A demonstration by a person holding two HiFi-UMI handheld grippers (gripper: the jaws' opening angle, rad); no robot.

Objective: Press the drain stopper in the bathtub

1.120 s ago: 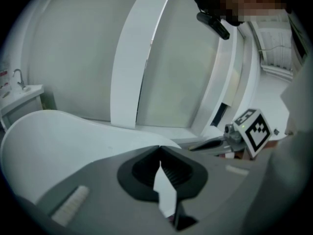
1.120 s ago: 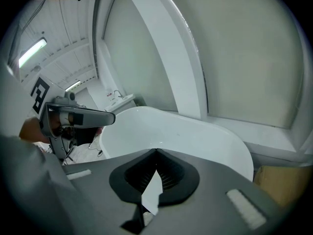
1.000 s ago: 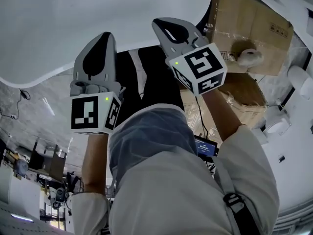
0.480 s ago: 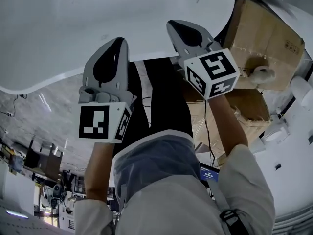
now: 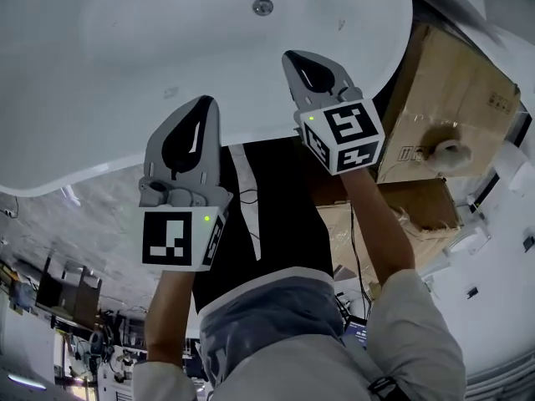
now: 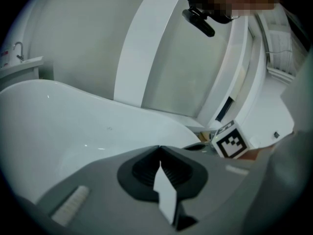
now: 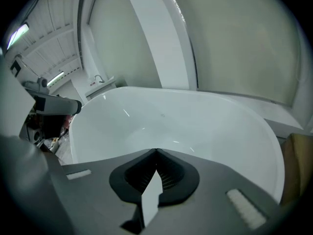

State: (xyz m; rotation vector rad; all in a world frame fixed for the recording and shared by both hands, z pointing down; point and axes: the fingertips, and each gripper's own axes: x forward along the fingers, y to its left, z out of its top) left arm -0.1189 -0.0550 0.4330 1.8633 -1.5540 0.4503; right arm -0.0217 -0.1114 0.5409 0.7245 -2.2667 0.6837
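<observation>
Both sets of tongs have pushed farther out over the bathtub point(image 5: 125, 57) in the past second, and the drain stopper point(image 5: 262, 7) has slid lower into the head view as the person leans in. The left tongs point(image 5: 201, 107) hang over the near rim with their jaws pressed together on nothing, as the left gripper view shows. The right tongs point(image 5: 297, 58), likewise closed and empty in the right gripper view, reach a little deeper over the white basin. The stopper, a small round metal disc, sits on the tub floor near the top of the head view, beyond the right tongs and well apart from both tips. Stacked cardboard boxes point(image 5: 451, 98) stand just beside the tub at the right. By the look of it, the work is at the approach stage: nothing has touched the stopper yet. The next move likely calls for the right tongs, the nearer pair, to go forward and down until the closed tips sit squarely above the disc, then push straight down on its centre, since a glancing contact could skid off the smooth metal.
</observation>
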